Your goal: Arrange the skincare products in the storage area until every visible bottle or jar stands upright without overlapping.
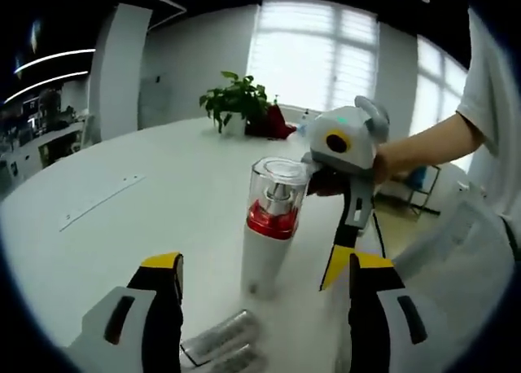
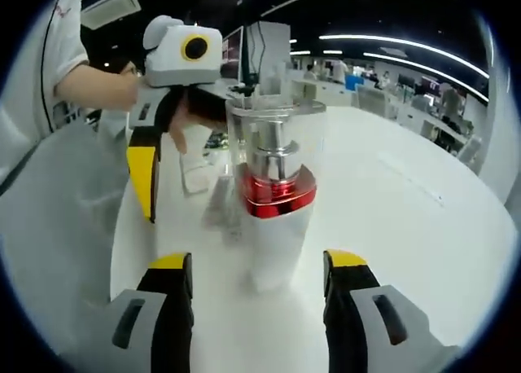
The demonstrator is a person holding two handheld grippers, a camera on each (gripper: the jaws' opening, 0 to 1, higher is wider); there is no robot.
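Upright: pump bottle [image 1: 273, 226] on white table [image 1: 163, 186], clear cap, red collar; left gripper [image 1: 264, 279], right gripper [image 2: 256, 275] both wide, empty.

Grey-and-white left gripper [image 1: 260, 287] and right gripper [image 2: 256, 287] with black jaws tipped yellow; short white sleeve [image 1: 488, 96] on the person.

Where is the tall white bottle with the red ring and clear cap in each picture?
Left gripper view: the bottle stands upright on the white table, centre, just beyond and between the jaws.
Right gripper view: the bottle stands upright at centre, close ahead of the jaws.
Shared landmark: the bottle's red ring; each view also shows the other hand-held gripper beside the bottle.
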